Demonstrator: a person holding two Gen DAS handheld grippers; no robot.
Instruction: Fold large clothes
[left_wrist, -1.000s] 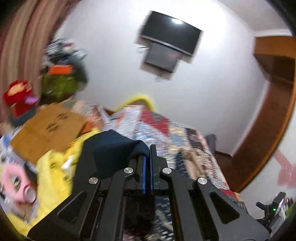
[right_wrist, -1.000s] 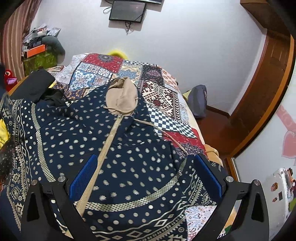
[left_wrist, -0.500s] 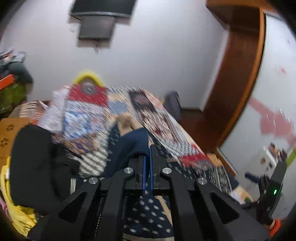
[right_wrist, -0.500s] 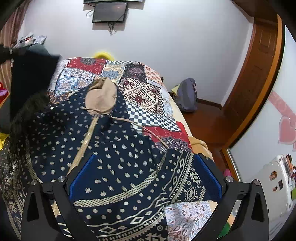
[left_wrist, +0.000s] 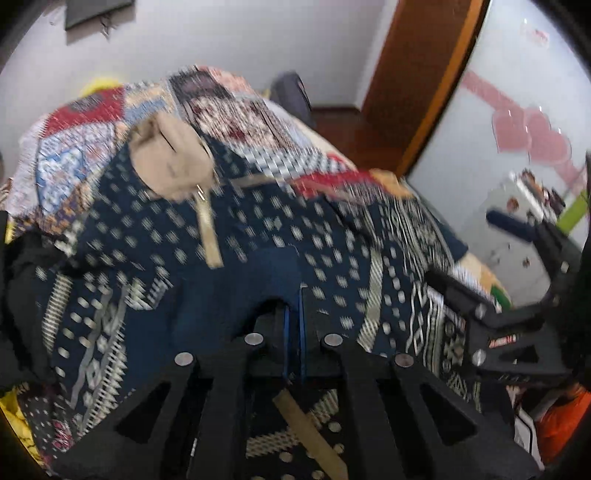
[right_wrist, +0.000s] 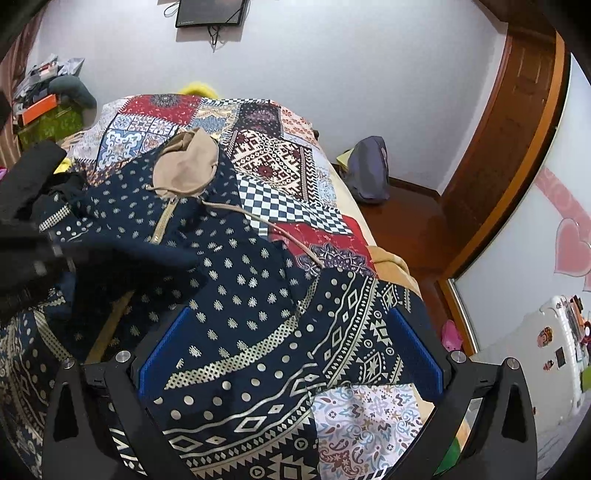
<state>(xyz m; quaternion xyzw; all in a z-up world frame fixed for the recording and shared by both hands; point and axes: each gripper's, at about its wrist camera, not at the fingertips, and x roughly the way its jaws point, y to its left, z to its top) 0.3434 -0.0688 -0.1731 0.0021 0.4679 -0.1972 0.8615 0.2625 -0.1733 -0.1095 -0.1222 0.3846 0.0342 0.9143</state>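
Observation:
A large navy hooded garment (right_wrist: 240, 266) with cream dots, a beige zipper and a beige-lined hood (right_wrist: 186, 166) is spread over the patchwork bedspread (right_wrist: 266, 155). My left gripper (left_wrist: 293, 299) is shut on a plain navy fold of this garment (left_wrist: 147, 229) and holds it above the garment's front. That fold drapes over the fingertips. In the right wrist view the left gripper (right_wrist: 55, 254) shows as a dark blur at the left. My right gripper (right_wrist: 291, 332) hangs open over the garment's patterned hem, with nothing between its blue pads (right_wrist: 162, 350).
The bed's right edge drops to a wooden floor with a grey backpack (right_wrist: 369, 170) and a wooden door frame (right_wrist: 517, 147). Boxes and clutter (right_wrist: 48, 107) are stacked at the far left. A black cloth (left_wrist: 18, 295) lies at the bed's left side.
My left gripper has swung from the cluttered left side rightward and down over the bed, carrying the navy fold across the garment's front. The right gripper has drifted slightly and stays open.

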